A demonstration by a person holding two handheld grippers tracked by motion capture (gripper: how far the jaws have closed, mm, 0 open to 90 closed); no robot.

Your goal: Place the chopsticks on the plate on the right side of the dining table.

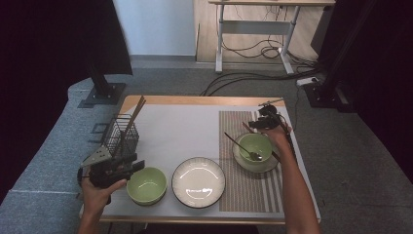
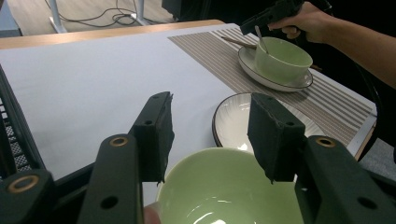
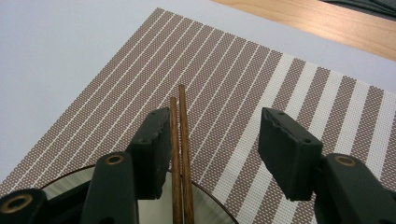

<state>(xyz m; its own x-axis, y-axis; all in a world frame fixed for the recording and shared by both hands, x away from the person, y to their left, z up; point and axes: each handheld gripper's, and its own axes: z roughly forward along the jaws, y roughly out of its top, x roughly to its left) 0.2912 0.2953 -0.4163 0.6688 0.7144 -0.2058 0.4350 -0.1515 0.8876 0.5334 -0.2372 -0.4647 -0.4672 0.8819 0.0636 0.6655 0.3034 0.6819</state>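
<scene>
Setting: wooden-edged table (image 1: pixel 204 100) under a pale grey cover, with a brown-and-white striped woven placemat (image 1: pixel 243 190) on its right part, as a person sets places with a hand-held gripper in each hand.
Left gripper (image 2: pixel 212 133): jaws stand apart, gripping nothing, poised over the near rim of an empty pale green ceramic bowl (image 1: pixel 146 184) at the table's front left.
Right gripper (image 3: pixel 215 149): jaws open; a pair of dark brown wooden chopsticks (image 3: pixel 180 154) lies between them, close against the left jaw, not pinched.
Chopsticks: resting across the rim of the white dark-rimmed saucer (image 3: pixel 205 196), tips out on the placemat.
Second bowl: a matching green bowl (image 1: pixel 255 146) sits on that saucer with a metal spoon (image 1: pixel 242 145) leaning in it.
Centre: an empty white ribbed plate with a dark rim (image 1: pixel 198 182), just beside the left bowl.
Rack: black wire cutlery basket (image 1: pixel 122 136) at the left edge, more chopsticks standing in it.
Risk: closing off-centre would likely push the chopsticks sideways, roll them off the saucer or split the pair; a low jaw could knock the spoon.
Unclear: the chopsticks' near ends are cut off at the frame's bottom; whether the left jaw actually touches them cannot be told.
</scene>
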